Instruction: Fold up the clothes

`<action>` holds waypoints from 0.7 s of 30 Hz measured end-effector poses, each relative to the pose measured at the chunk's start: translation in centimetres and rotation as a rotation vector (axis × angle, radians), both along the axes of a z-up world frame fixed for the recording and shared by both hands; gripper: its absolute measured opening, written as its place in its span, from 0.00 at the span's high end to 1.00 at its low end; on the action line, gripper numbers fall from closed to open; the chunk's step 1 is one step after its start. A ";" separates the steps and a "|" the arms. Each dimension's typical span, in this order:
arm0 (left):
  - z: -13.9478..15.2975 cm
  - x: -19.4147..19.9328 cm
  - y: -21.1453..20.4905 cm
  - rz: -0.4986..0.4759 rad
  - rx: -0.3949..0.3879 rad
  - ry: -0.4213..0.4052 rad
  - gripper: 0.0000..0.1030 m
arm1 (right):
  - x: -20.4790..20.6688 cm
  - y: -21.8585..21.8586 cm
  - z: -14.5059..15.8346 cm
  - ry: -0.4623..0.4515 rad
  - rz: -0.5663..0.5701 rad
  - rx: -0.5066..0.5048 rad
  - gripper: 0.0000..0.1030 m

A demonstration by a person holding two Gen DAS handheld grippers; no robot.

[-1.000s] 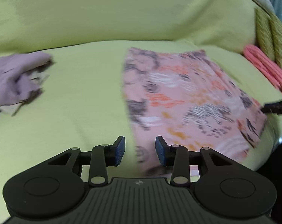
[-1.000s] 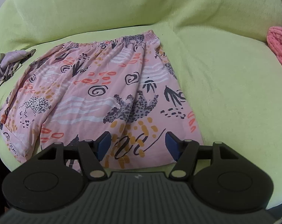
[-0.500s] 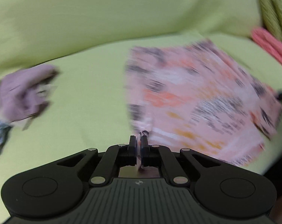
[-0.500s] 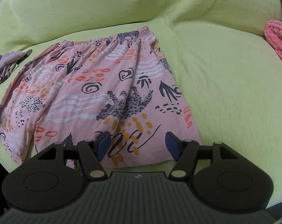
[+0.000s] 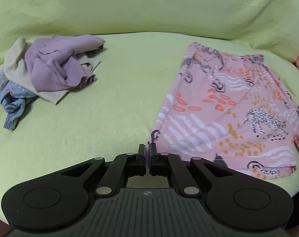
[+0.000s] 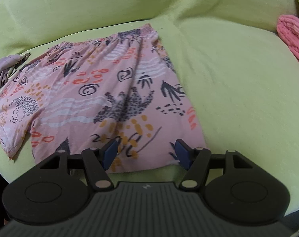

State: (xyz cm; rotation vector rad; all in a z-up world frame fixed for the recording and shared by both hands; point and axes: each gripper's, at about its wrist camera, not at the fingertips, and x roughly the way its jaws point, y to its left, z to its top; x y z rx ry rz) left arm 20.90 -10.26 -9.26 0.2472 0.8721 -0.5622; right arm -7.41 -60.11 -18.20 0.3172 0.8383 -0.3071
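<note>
Pink patterned shorts (image 5: pixel 228 106) lie spread on a yellow-green sofa seat (image 5: pixel 113 102); they also show in the right wrist view (image 6: pixel 109 98), waistband at the far side. My left gripper (image 5: pixel 147 152) is shut on the shorts' near left hem corner, and the left leg is pulled over onto the rest. My right gripper (image 6: pixel 145 152) is open, its blue pads low over the near right hem, one to each side, not gripping.
A crumpled pile of lilac, beige and blue clothes (image 5: pixel 50 73) lies at the left of the seat and shows in the right wrist view (image 6: pixel 5 71). A pink knitted item (image 6: pixel 293 37) lies at the right. The sofa back rises behind.
My left gripper closed on the hem corner and carried it rightward, folding the left leg over. My right gripper stayed open and came lower toward the hem.
</note>
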 end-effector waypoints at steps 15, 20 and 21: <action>-0.5 1.2 -1.0 -0.052 -0.042 0.032 0.56 | -0.5 -3.5 -1.2 0.066 -0.040 -0.043 0.42; -1.3 0.9 -2.4 -0.092 0.008 0.002 0.61 | 0.6 -3.6 -1.5 0.093 -0.008 -0.109 0.65; -1.3 0.8 -2.5 -0.101 0.009 0.000 0.68 | 0.6 -3.7 -1.5 0.102 -0.009 -0.121 0.76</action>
